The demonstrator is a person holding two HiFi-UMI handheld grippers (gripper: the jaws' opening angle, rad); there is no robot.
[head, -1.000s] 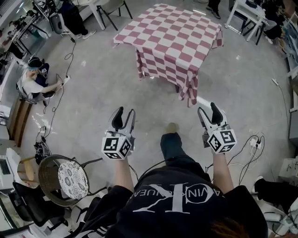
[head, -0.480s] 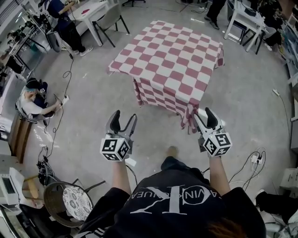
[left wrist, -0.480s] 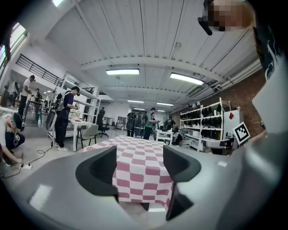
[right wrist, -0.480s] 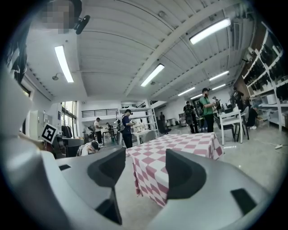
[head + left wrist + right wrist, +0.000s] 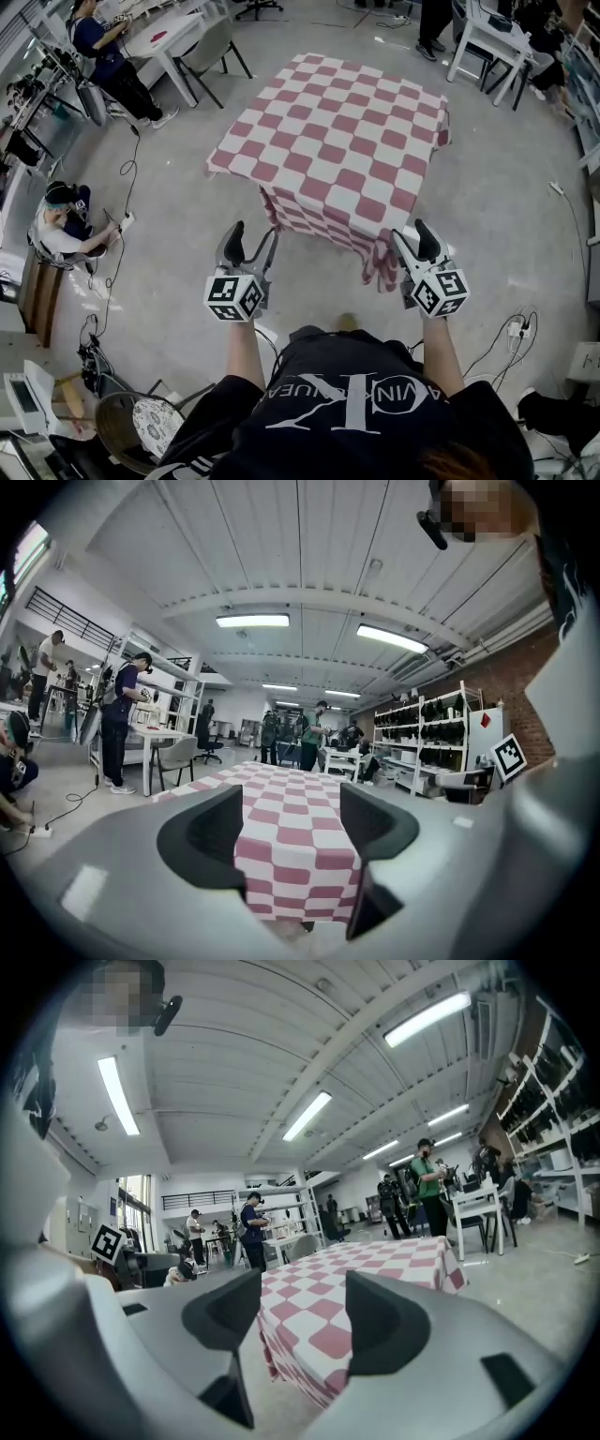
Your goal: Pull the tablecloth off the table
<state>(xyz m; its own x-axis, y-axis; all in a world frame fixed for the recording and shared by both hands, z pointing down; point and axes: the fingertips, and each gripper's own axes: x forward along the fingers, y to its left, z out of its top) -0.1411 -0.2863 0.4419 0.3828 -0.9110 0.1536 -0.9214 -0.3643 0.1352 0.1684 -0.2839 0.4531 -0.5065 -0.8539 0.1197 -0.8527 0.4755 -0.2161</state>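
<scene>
A red-and-white checked tablecloth (image 5: 337, 150) covers a square table, and its near corner (image 5: 380, 267) hangs low. My left gripper (image 5: 251, 241) hovers just short of the cloth's near edge. Its jaws have just been opening and nothing is between them. My right gripper (image 5: 411, 239) is open and empty beside the hanging corner. In the left gripper view the cloth (image 5: 281, 789) shows ahead between the left gripper's (image 5: 291, 832) jaws. In the right gripper view the cloth (image 5: 375, 1269) lies ahead and slightly right of the right gripper (image 5: 302, 1321).
A person (image 5: 61, 220) sits on the floor at the left, and another (image 5: 103, 56) stands by a white table with a grey chair (image 5: 211, 47). More white tables (image 5: 487, 37) stand at the back right. Floor cables (image 5: 511, 328) lie right; a wicker chair (image 5: 150, 427) stands behind me at the left.
I have walked toward the table with both grippers held out, so the cloth now lies much nearer. The left jaws stand wider than a second ago.
</scene>
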